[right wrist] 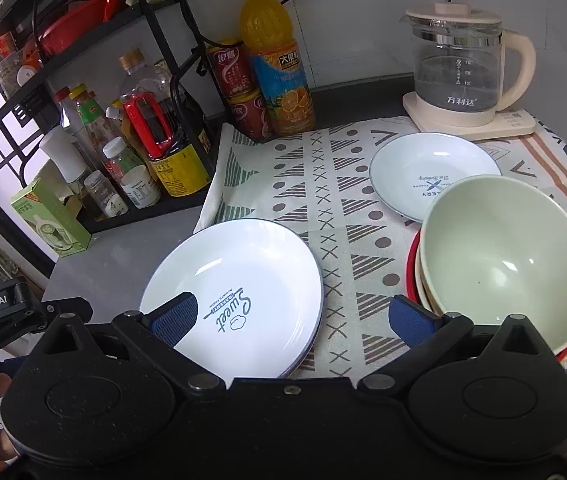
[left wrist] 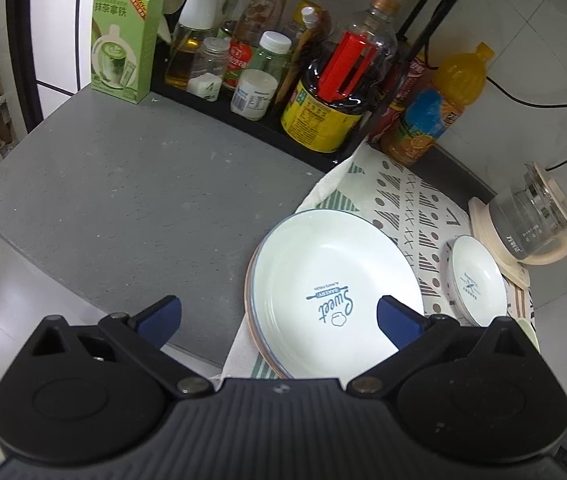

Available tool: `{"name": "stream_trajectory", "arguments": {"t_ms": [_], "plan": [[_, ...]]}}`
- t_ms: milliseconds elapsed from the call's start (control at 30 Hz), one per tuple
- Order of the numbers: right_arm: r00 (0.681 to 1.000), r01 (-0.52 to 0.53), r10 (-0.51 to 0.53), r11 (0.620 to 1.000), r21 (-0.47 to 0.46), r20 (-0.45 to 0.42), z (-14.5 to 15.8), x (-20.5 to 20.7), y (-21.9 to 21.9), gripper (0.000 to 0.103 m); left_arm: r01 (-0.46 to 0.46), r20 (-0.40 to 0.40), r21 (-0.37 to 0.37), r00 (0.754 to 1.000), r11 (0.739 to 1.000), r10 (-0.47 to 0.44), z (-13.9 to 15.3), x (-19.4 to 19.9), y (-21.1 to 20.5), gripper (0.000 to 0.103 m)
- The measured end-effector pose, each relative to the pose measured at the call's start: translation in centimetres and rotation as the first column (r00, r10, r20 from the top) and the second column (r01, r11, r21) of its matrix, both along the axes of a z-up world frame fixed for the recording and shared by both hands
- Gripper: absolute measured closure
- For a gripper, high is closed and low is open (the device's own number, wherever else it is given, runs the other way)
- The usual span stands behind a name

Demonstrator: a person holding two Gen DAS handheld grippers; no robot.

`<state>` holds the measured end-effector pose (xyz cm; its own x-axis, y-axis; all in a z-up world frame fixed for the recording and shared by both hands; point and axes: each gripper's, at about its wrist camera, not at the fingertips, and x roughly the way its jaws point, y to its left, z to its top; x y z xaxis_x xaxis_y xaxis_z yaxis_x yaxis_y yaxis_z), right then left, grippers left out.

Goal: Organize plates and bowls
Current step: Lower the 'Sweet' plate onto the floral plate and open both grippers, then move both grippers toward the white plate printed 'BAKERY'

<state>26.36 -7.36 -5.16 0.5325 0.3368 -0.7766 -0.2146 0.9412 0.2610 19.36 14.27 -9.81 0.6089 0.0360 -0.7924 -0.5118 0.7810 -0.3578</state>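
Observation:
A stack of large white plates (left wrist: pixel 335 280) (right wrist: pixel 239 292), the top one printed "Sweet", lies at the left edge of a patterned cloth (right wrist: pixel 335 208). A small white plate (right wrist: pixel 431 172) (left wrist: pixel 477 284) lies farther right. A pale green bowl (right wrist: pixel 503 256) sits nested in other bowls over a red one at the right. My left gripper (left wrist: pixel 279 318) is open and empty, above the near rim of the large plates. My right gripper (right wrist: pixel 293 318) is open and empty, between the large plates and the bowls.
A black rack (right wrist: pixel 95 120) of sauce bottles stands at the back left. A green box (left wrist: pixel 125 42), an orange juice bottle (right wrist: pixel 275 60), red cans (right wrist: pixel 235 80) and a glass kettle (right wrist: pixel 459 64) stand along the back. The grey counter (left wrist: pixel 123 184) extends left.

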Motion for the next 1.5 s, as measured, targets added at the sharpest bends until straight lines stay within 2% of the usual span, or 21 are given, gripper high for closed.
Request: {"name": "stream_trajectory", "arguments": {"t_ms": [167,500,633,800,1033,1500], "plan": [[1.000,-0.013,0.014,1.000,-0.008,0.023,1.2,-0.6,-0.4,0.000,0.021,0.033,-0.011,0.999,1.000,-0.021,0.2,0.1,-0.5,0.000],[0.999,0.047,-0.046,0.998,-0.036,0.029,2.3,-0.5,-2.5,0.000,0.093,0.064,-0.021,0.994,0.995,-0.091,0.9,1.6,-2.3,0.000],[0.995,0.097,-0.097,0.995,-0.006,0.014,3.0,0.0,-3.6,0.000,0.139,0.058,-0.026,0.989,0.990,-0.138,1.2,2.9,-3.2,0.000],[0.992,0.113,-0.110,0.992,-0.053,0.055,3.9,0.8,-4.3,0.000,0.189,0.025,0.010,0.982,0.982,-0.189,1.7,5.0,-4.9,0.000],[0.988,0.149,-0.147,0.987,-0.060,0.044,3.7,3.2,-6.5,0.000,0.235,-0.026,0.036,0.972,0.971,-0.234,1.8,8.8,-7.3,0.000],[0.977,0.214,-0.214,0.976,-0.043,0.012,2.3,11.3,-12.7,0.000,0.314,-0.062,0.062,0.948,0.947,-0.311,1.4,18.3,-13.2,0.001]]}}
